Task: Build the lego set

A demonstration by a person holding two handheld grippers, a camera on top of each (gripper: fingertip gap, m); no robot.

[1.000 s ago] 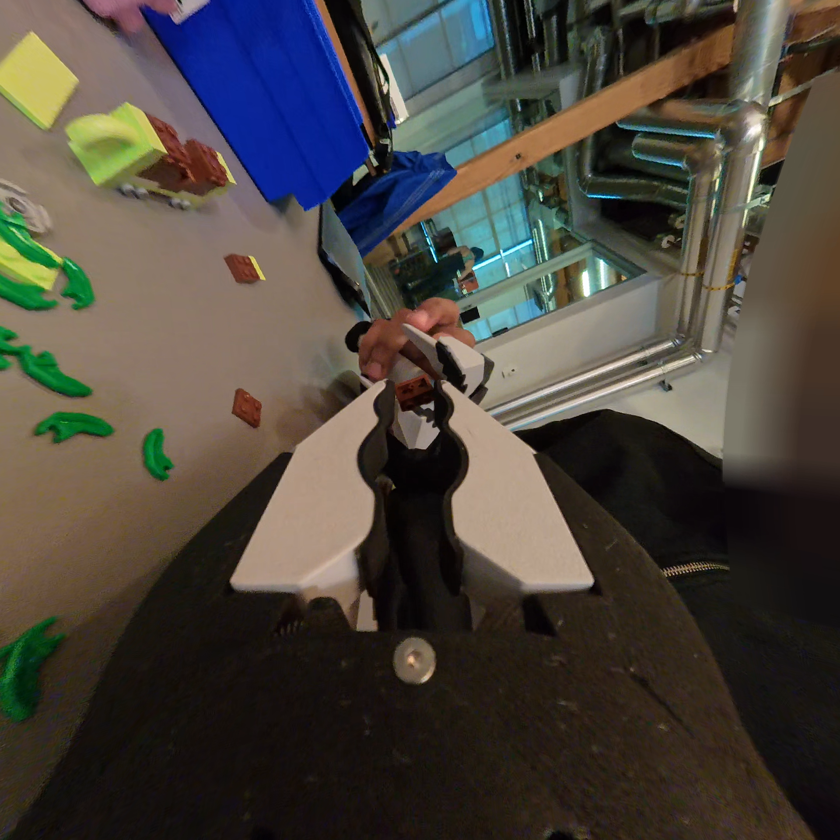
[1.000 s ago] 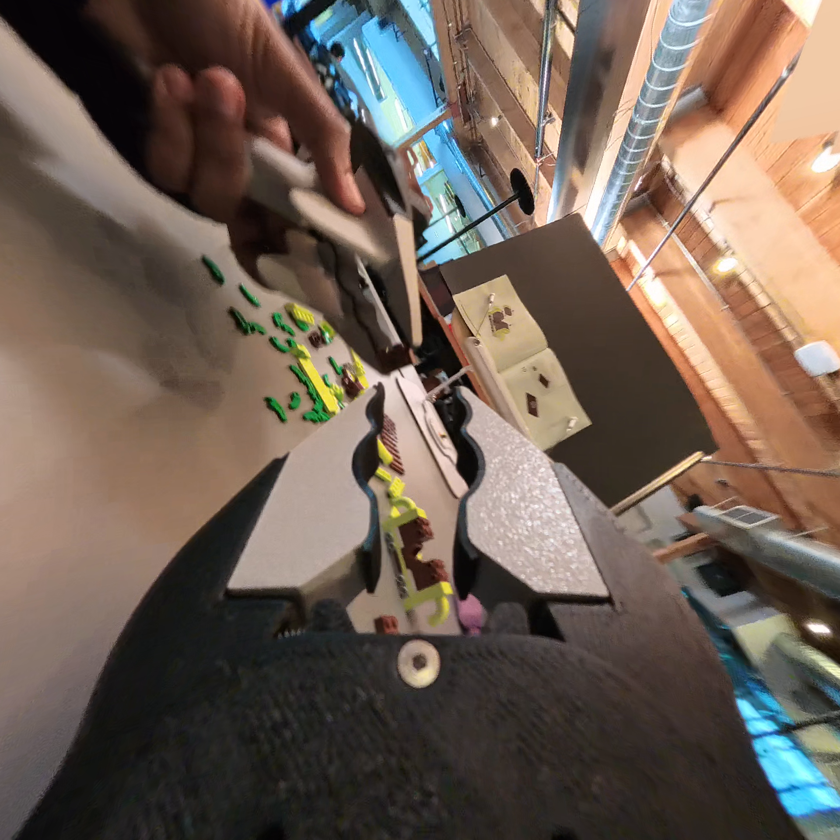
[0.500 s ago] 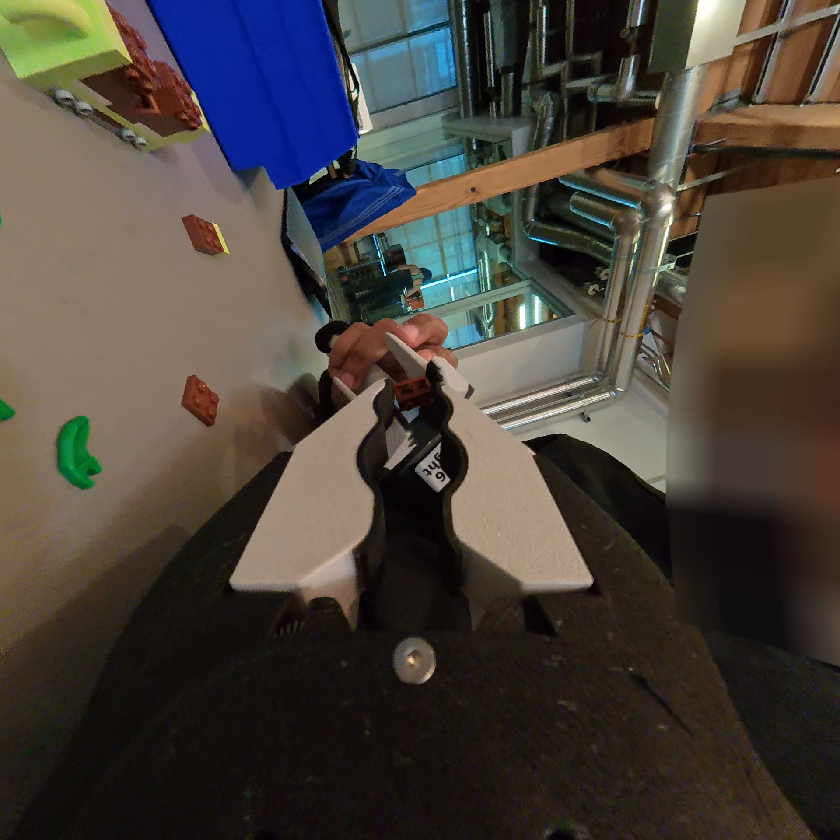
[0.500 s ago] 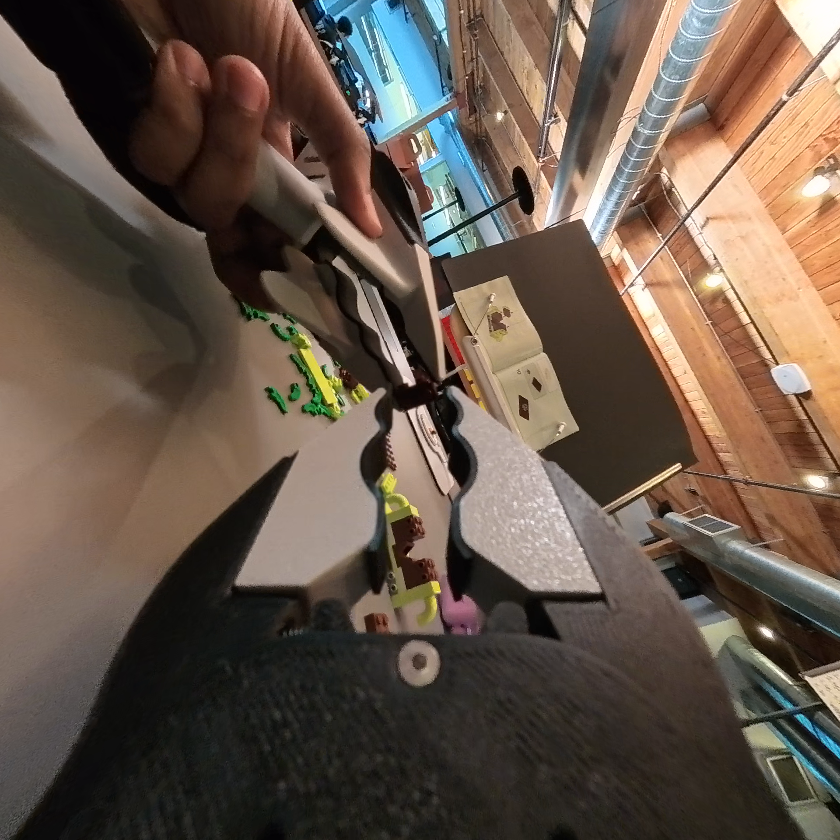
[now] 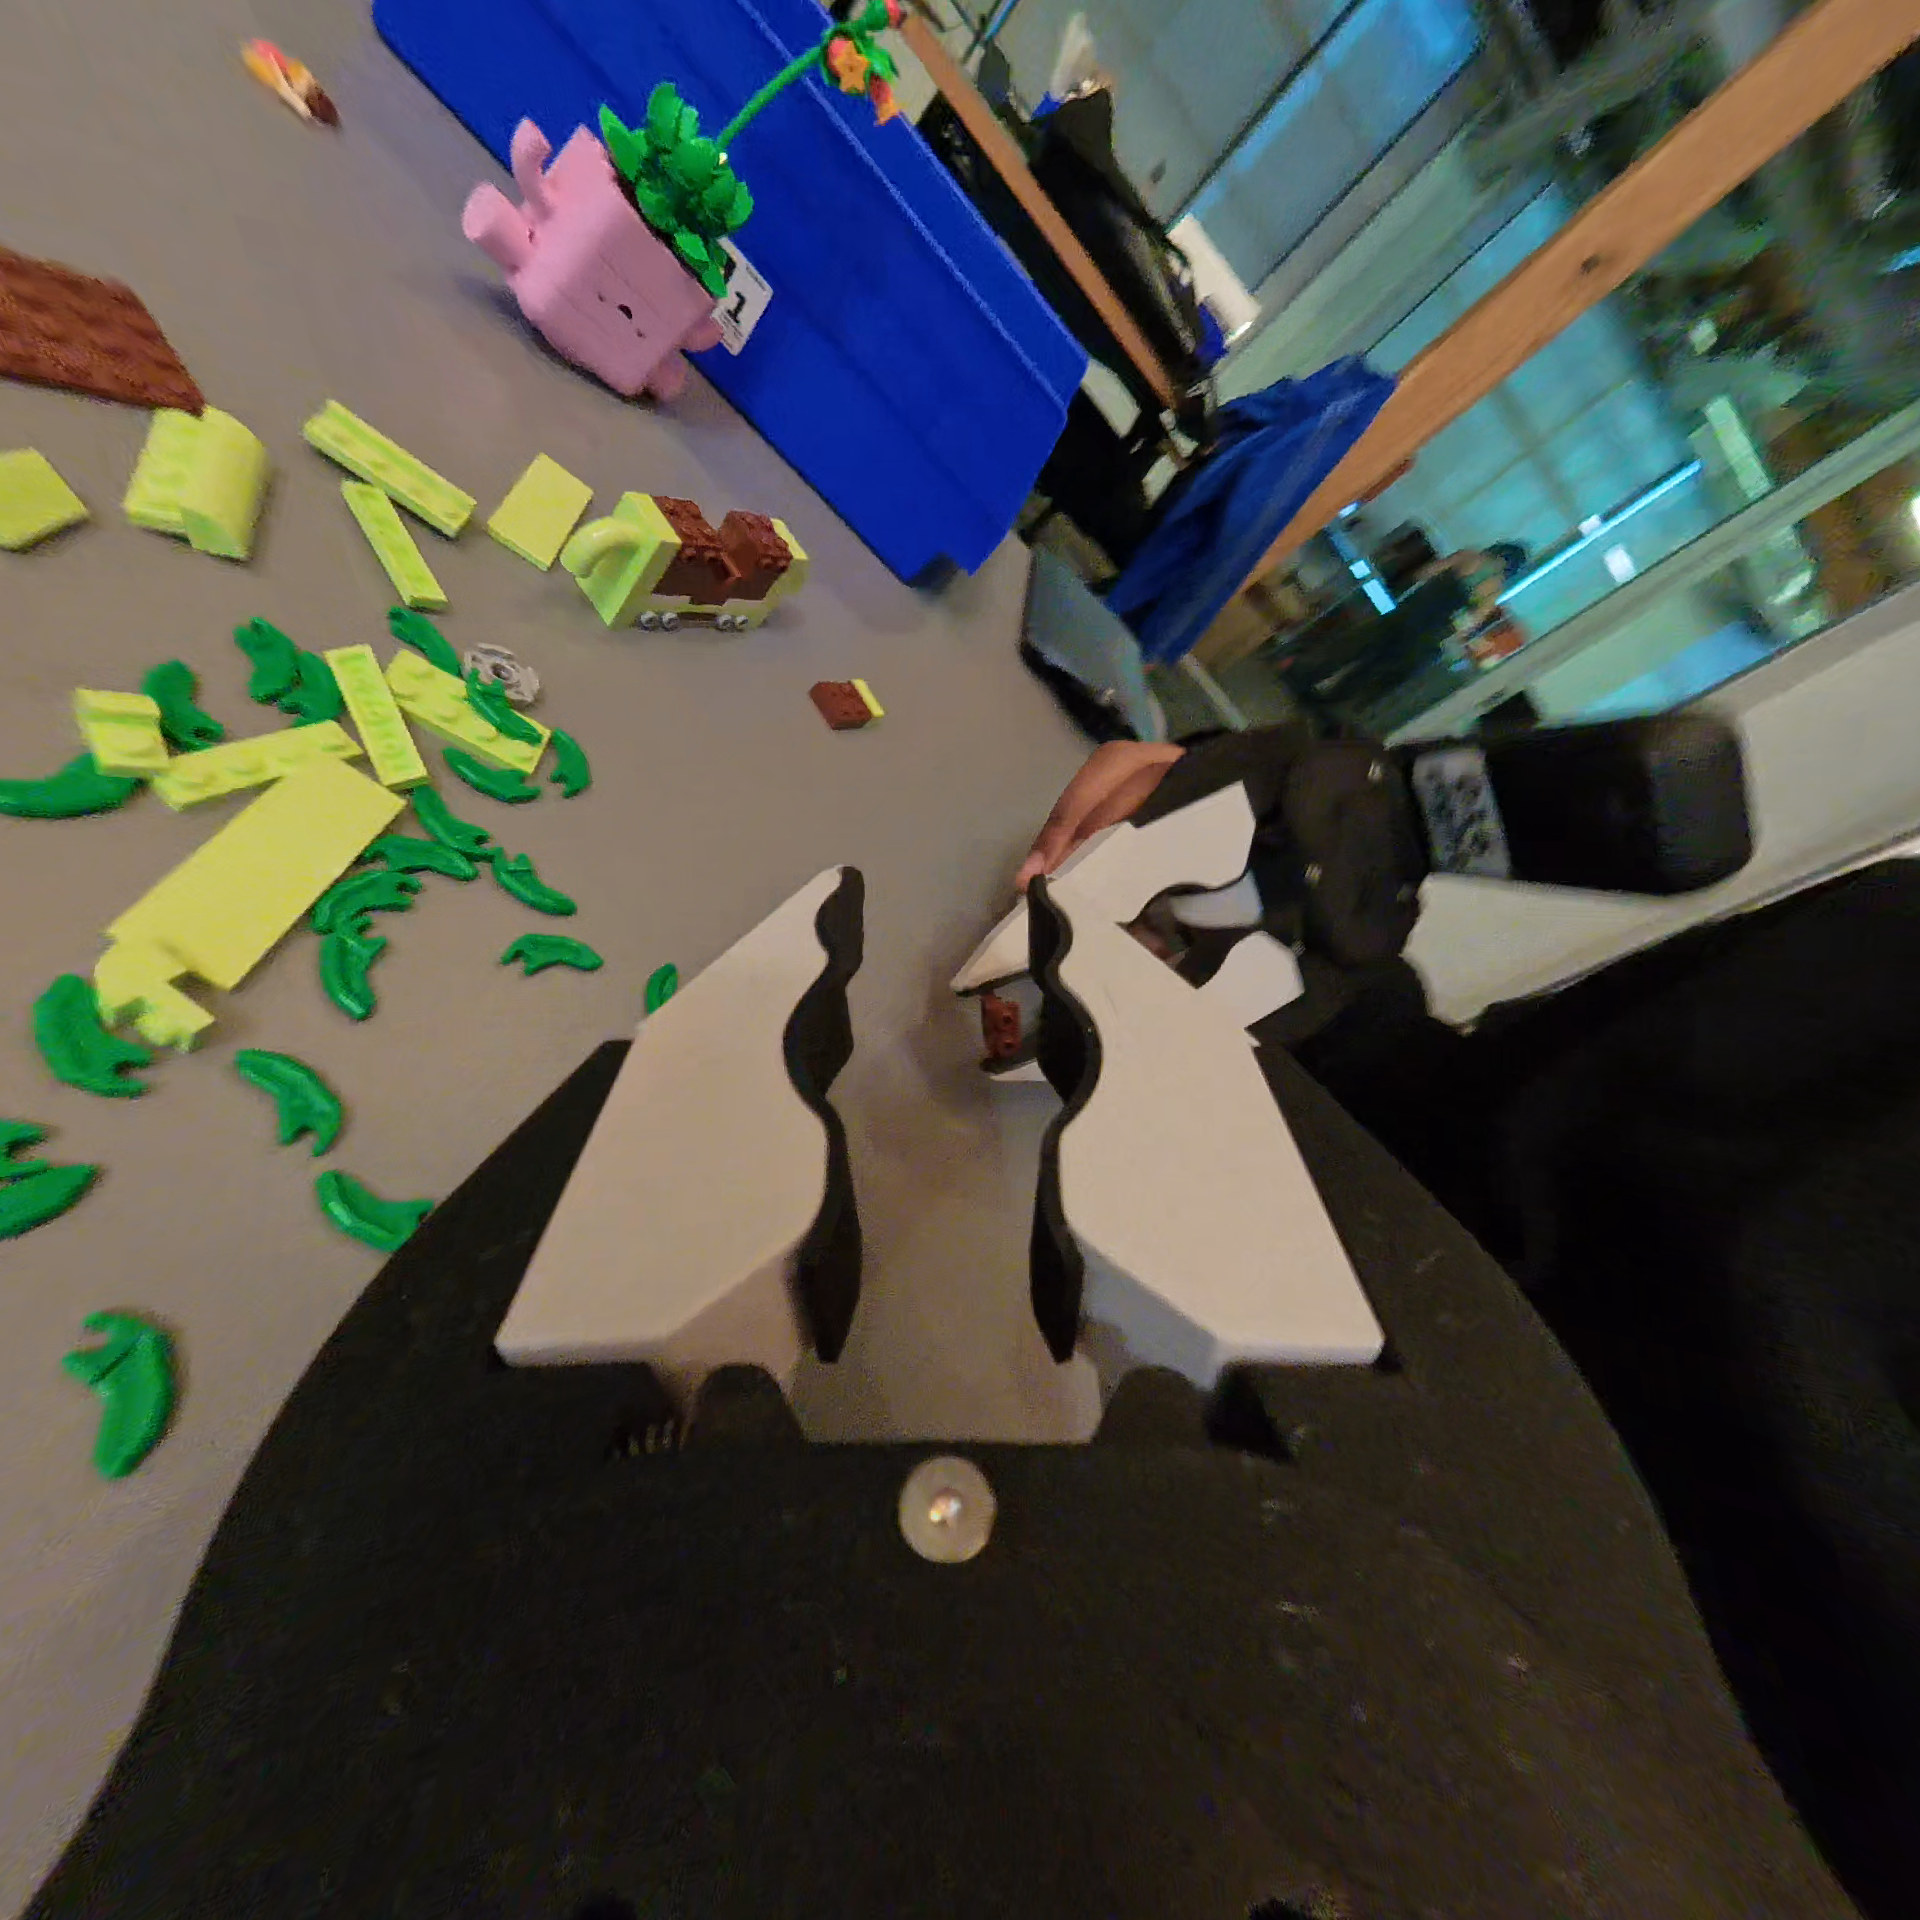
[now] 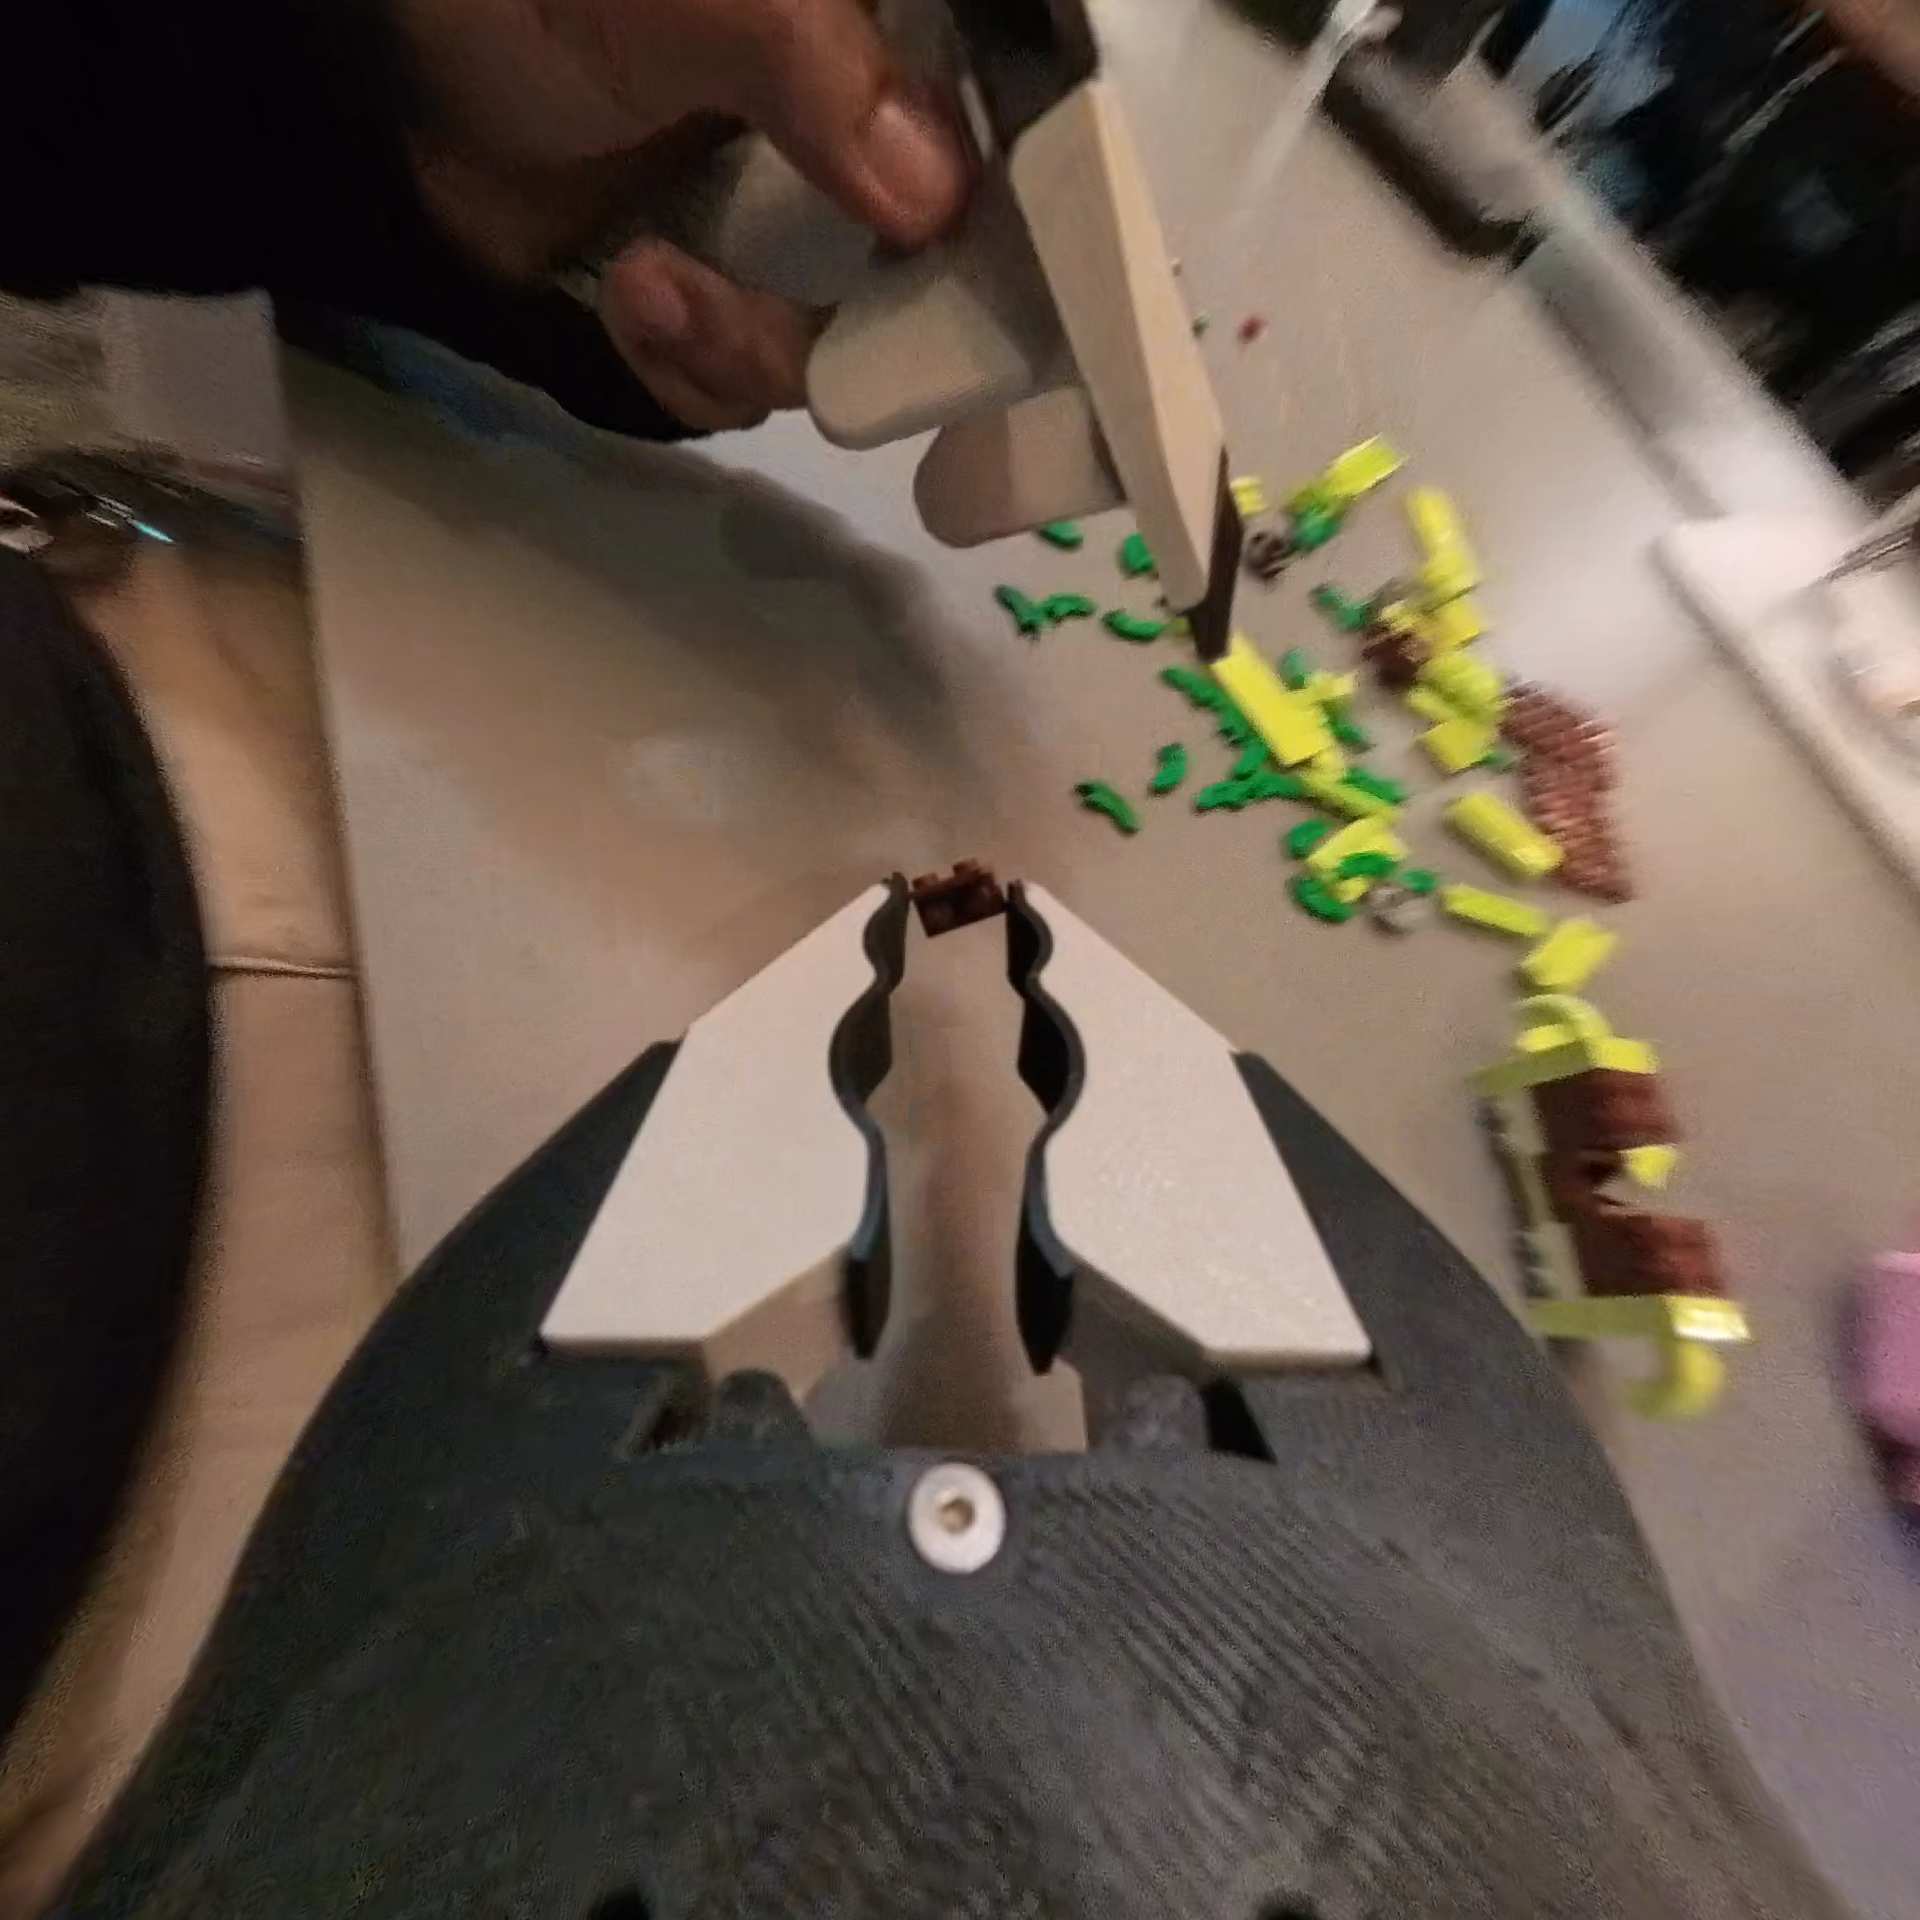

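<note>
Between the fingertips of the right gripper [image 6: 954, 894], a small brown brick [image 6: 958, 898] is clamped, its studs turned upward, and it is held clear above the grey table [image 6: 582, 727]. In the left wrist view the same brick [image 5: 1002, 1029] is seen just beside the right-hand finger of the left gripper [image 5: 943, 891], whose jaws are spread apart with nothing between them. The left gripper is also seen from the right wrist view [image 6: 1205, 613], gripped by a hand [image 6: 727, 177] and pointed down toward the scattered pieces, though that view is blurred. On the table, to the left in the left wrist view, lime-green plates [image 5: 249, 873] and dark green leaf pieces [image 5: 296, 1096] are spread loosely. Farther back a partly built lime and brown assembly [image 5: 691, 571] is set on small grey wheels, and a single brown and yellow brick [image 5: 847, 703] lies near it. A pink block figure [image 5: 597, 275] with green foliage on top stands beside a blue bin [image 5: 883, 312], and a brown baseplate [image 5: 83, 338] lies at the left edge.
</note>
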